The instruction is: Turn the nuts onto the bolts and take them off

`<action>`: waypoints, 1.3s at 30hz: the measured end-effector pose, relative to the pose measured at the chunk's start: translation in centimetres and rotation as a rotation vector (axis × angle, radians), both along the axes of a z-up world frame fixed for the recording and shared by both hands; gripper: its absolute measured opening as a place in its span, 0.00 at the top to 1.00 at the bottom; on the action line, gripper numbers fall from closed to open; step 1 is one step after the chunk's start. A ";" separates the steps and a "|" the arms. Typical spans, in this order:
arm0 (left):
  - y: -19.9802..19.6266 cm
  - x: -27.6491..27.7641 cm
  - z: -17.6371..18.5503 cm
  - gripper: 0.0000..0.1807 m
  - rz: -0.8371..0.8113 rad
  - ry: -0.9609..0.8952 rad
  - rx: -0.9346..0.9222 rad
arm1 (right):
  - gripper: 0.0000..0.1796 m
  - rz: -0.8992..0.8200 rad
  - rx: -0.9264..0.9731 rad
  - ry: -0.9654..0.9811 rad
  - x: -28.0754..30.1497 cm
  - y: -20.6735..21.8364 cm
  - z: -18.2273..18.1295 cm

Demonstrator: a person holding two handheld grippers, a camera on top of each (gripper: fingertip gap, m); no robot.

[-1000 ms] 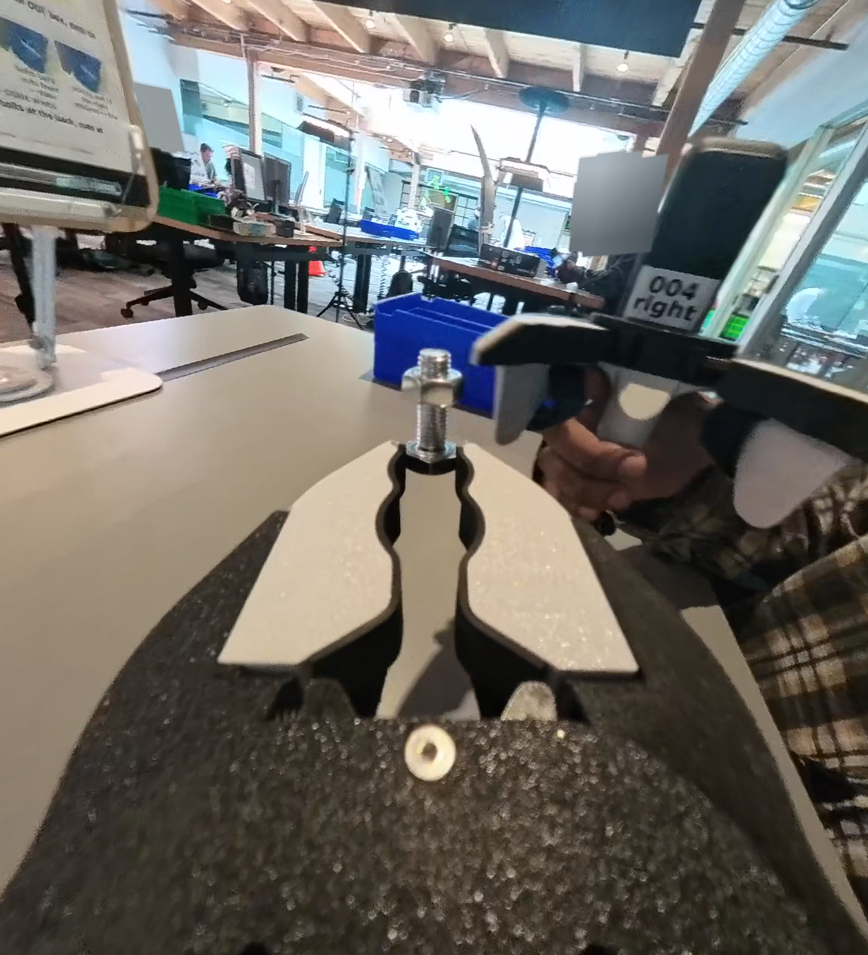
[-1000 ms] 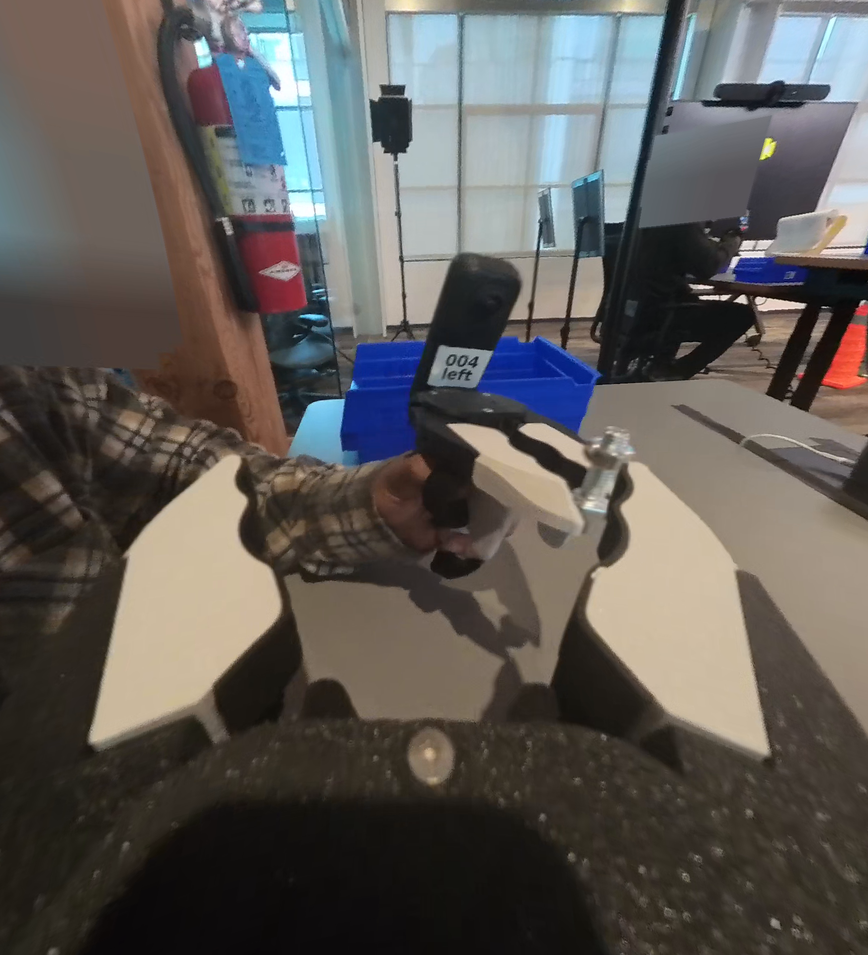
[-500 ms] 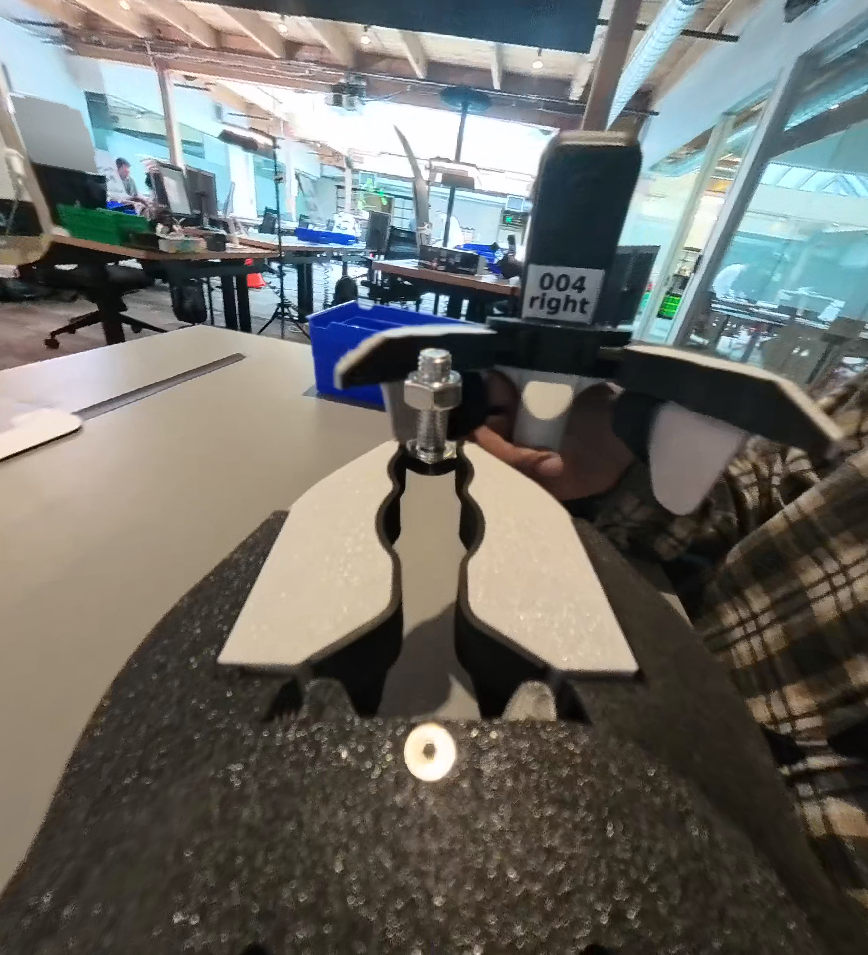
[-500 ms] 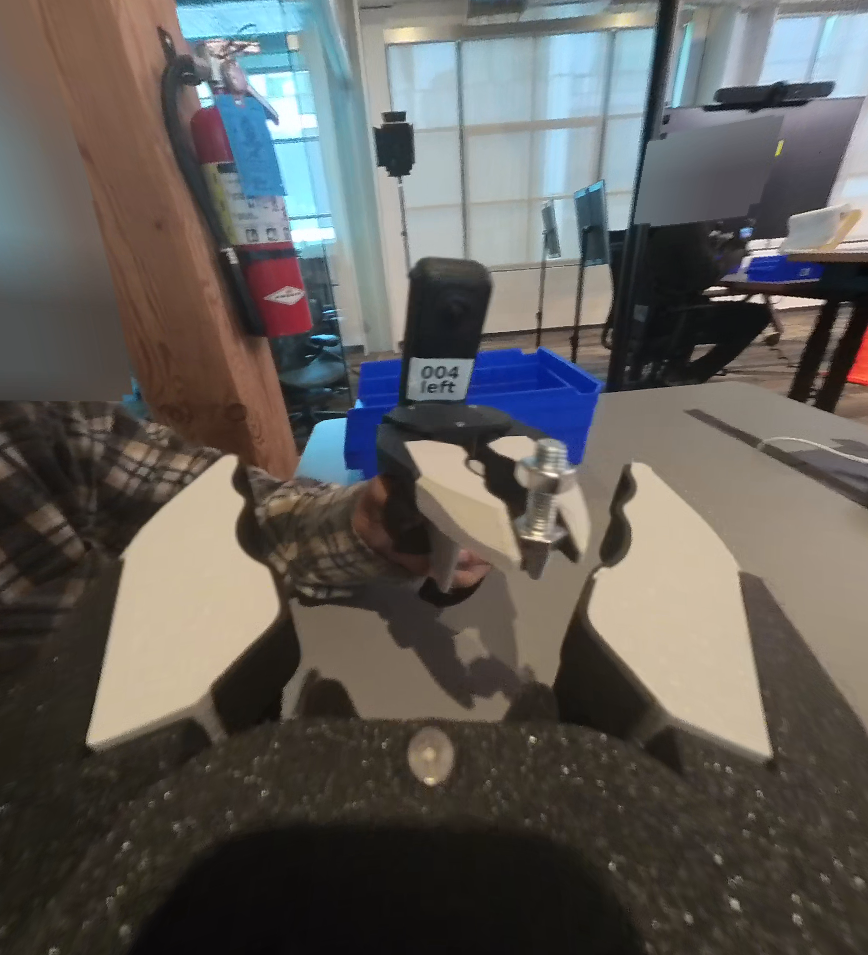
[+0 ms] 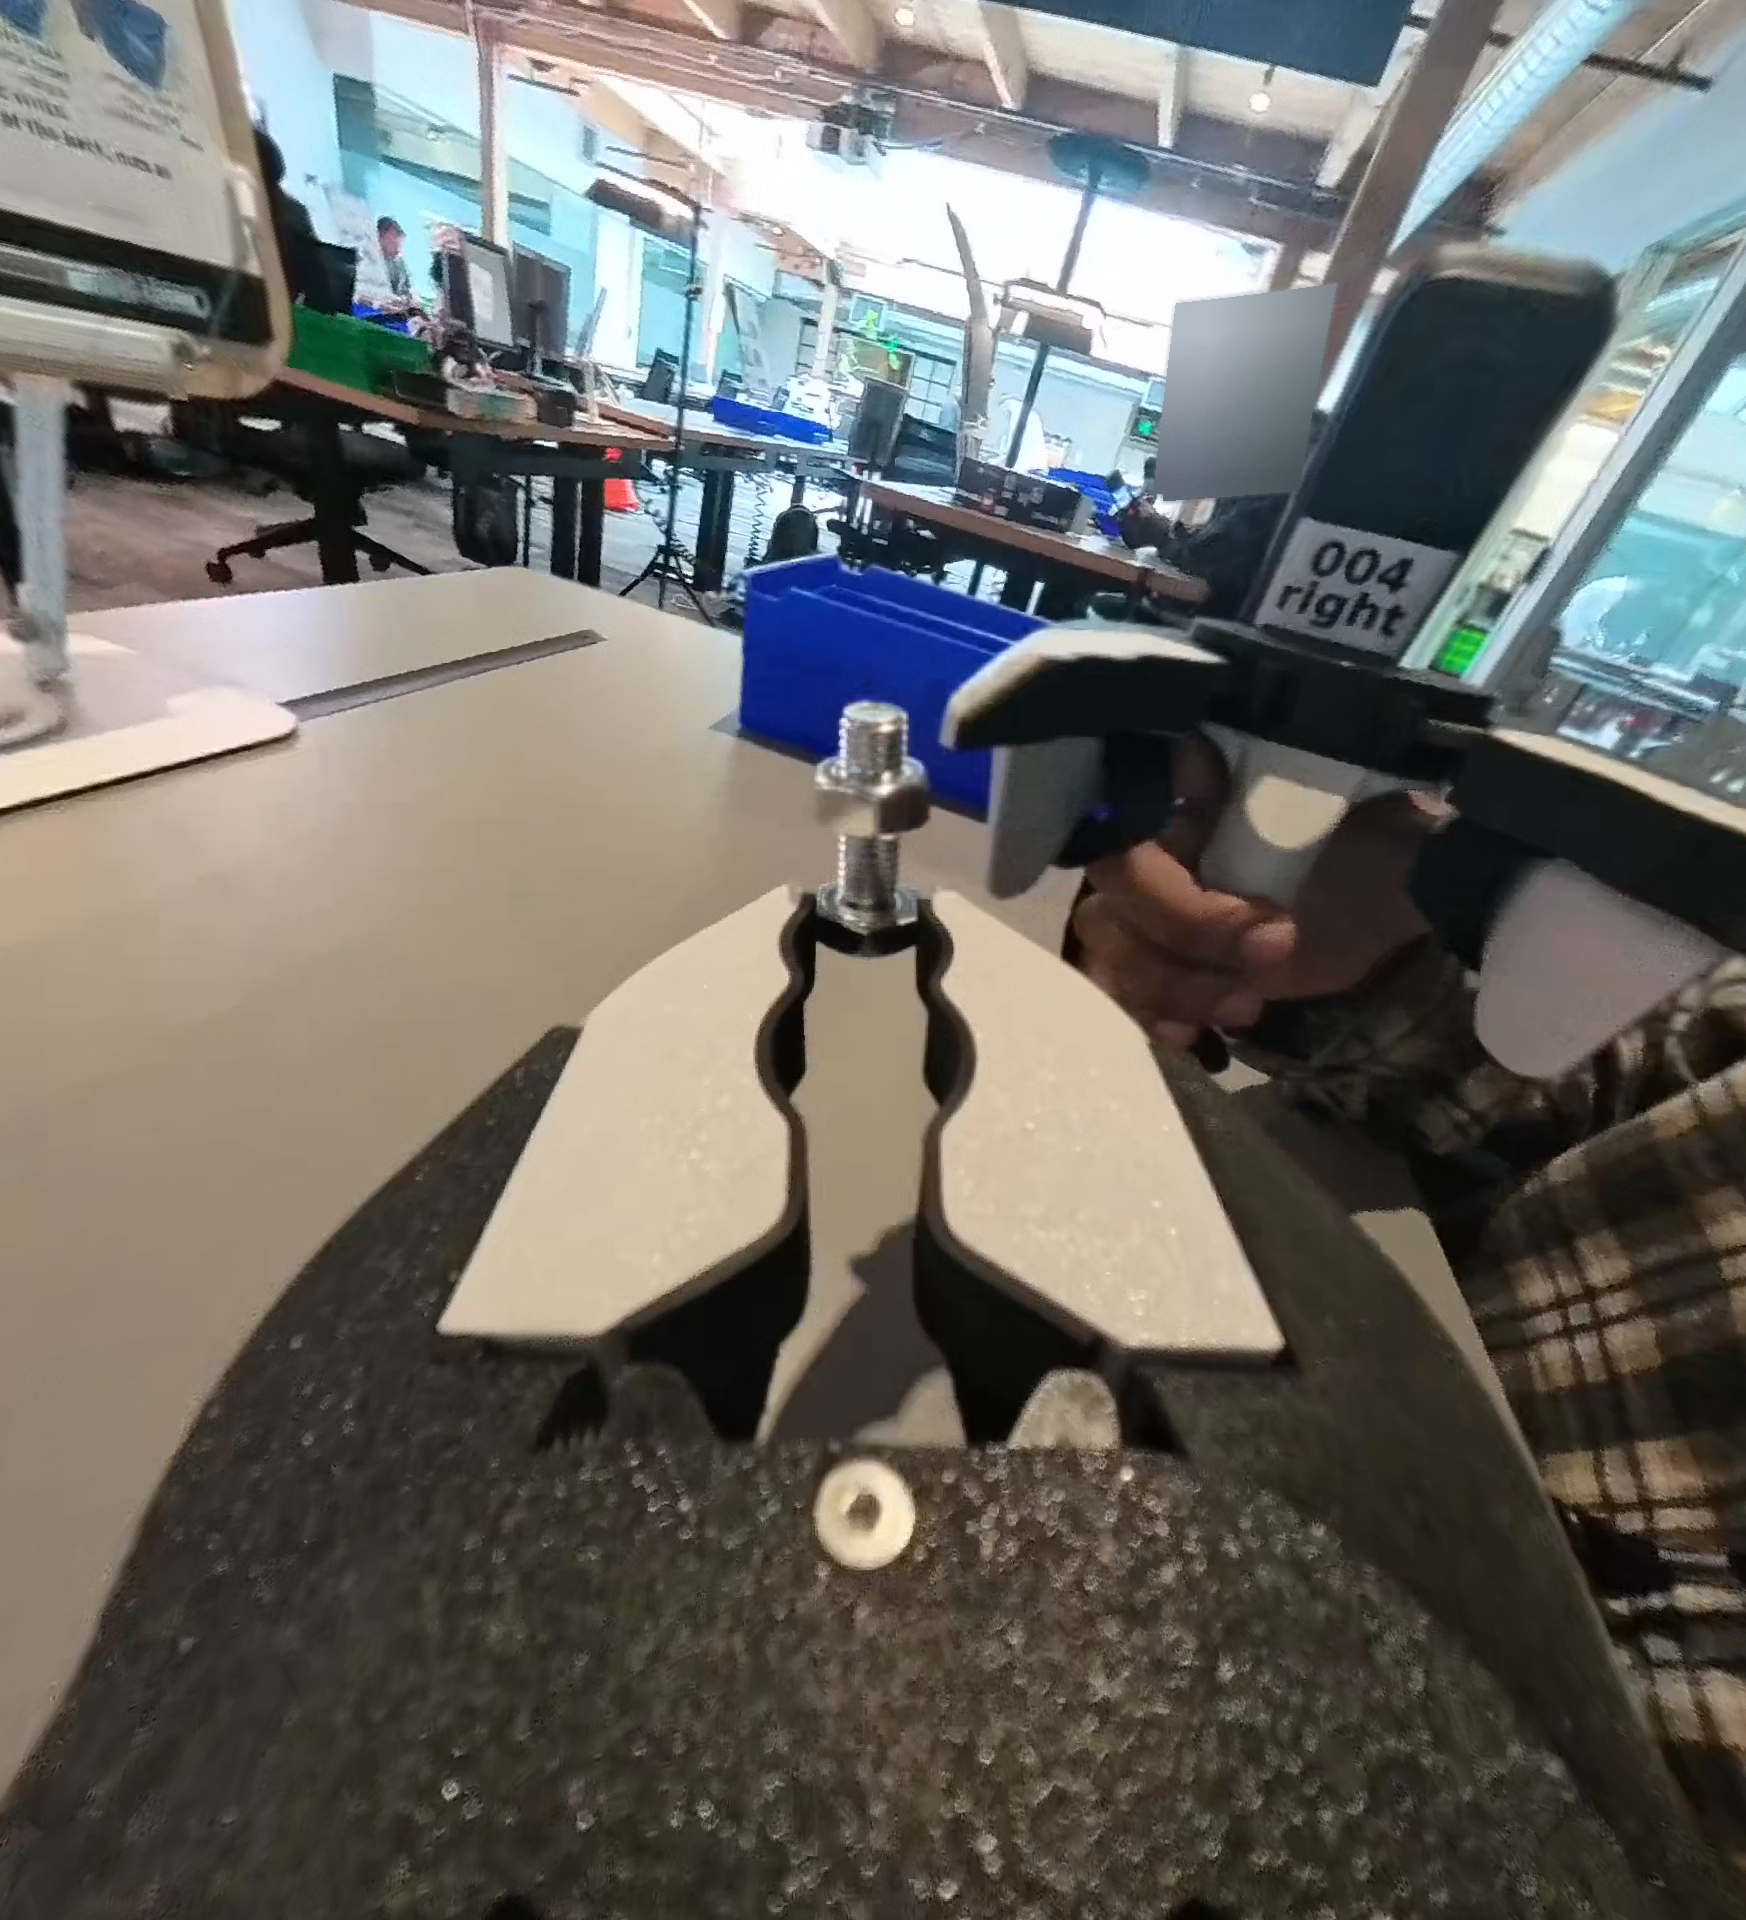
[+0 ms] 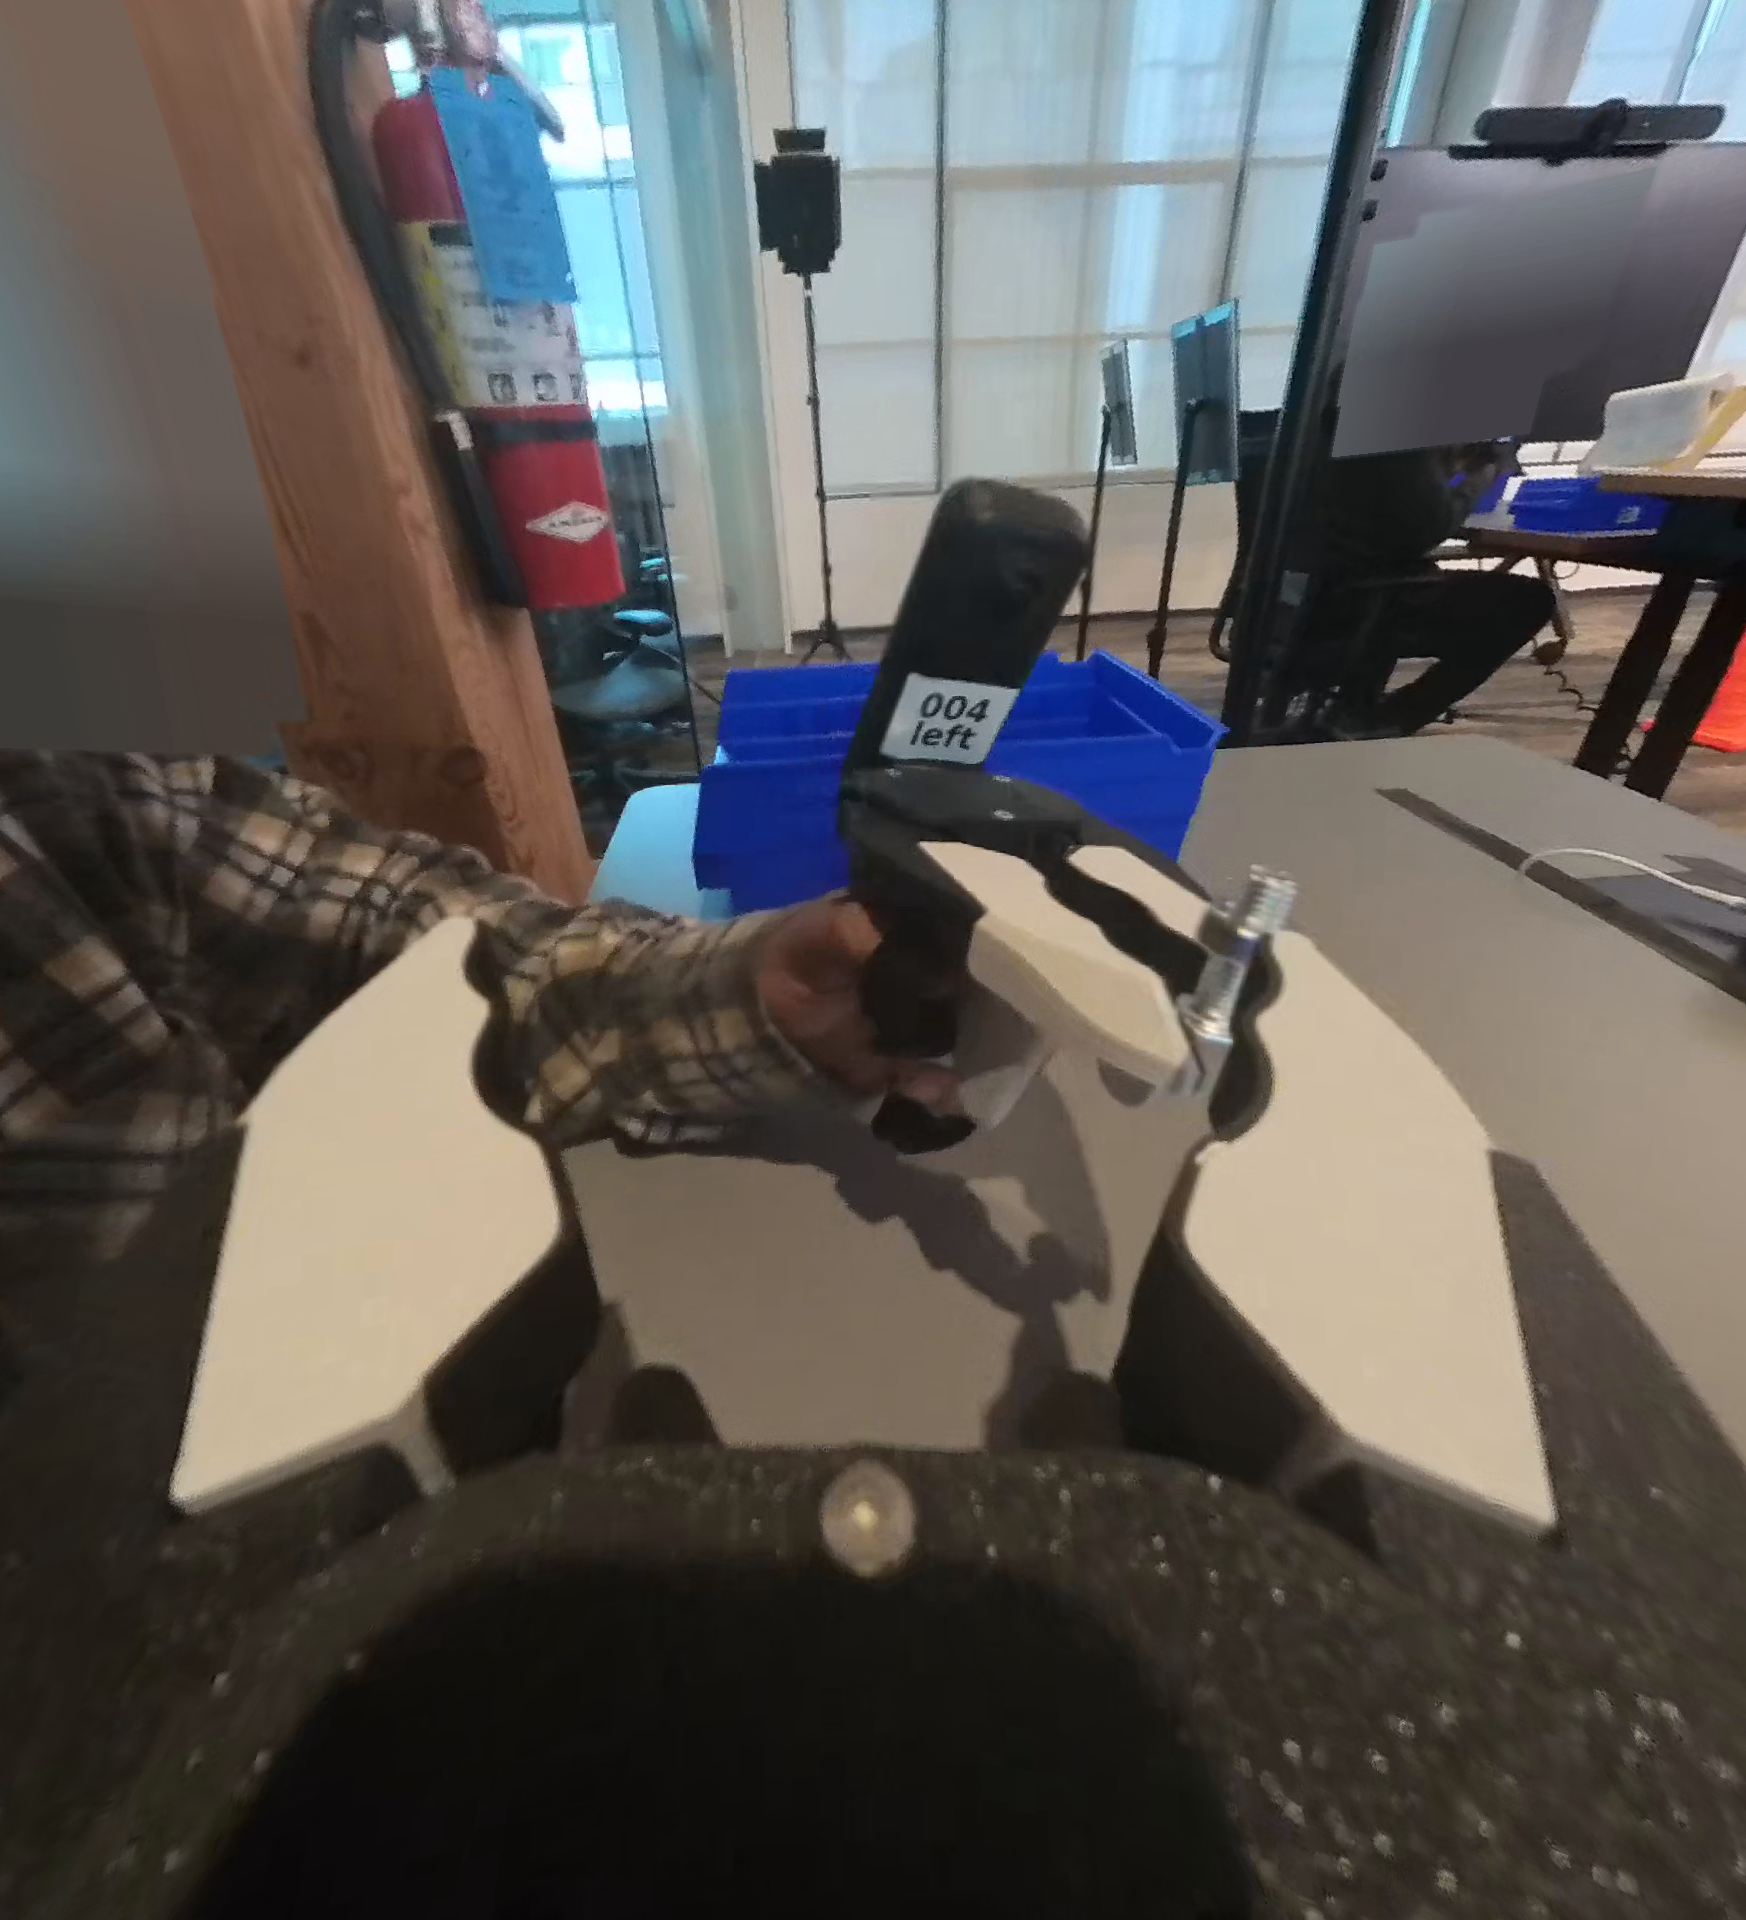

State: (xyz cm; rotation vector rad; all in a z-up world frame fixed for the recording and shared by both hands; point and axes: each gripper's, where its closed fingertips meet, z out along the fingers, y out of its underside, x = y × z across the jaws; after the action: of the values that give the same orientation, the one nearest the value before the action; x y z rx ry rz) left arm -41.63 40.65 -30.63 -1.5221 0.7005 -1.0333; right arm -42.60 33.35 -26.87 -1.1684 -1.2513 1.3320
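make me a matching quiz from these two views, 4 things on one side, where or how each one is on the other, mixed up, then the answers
Things:
1. bolt
2. nut
3. right gripper
4. blue bin

States:
A. at the far table edge, behind the bolt
B. open, holding nothing
C. threaded partway down the shaft, below the tip
D. upright, head clamped in the left gripper

Pairs: 1-D, 2-C, 3-B, 4-A

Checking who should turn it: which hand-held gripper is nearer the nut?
Left. The left hand-held gripper clamps the bolt just below the nut; the right hand-held gripper is open, off beside it.
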 end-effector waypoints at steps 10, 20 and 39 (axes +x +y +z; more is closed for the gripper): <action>0.0 0.3 -0.4 0.90 -0.013 0.006 -0.021 | 0.28 0.008 0.000 -0.009 0.2 0.0 -0.2; -0.1 0.2 -0.1 0.90 -0.004 -0.002 -0.010 | 0.28 0.013 0.012 -0.029 -0.1 0.0 -0.4; -1.5 2.0 -0.4 0.90 -0.079 0.045 0.008 | 0.51 -0.090 -0.044 0.032 2.3 4.5 1.5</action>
State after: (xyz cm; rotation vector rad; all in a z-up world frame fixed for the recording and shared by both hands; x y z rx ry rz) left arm -39.68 39.13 -31.07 -1.5256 0.8014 -1.0569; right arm -40.25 37.87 -25.40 -1.2153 -1.1386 1.3122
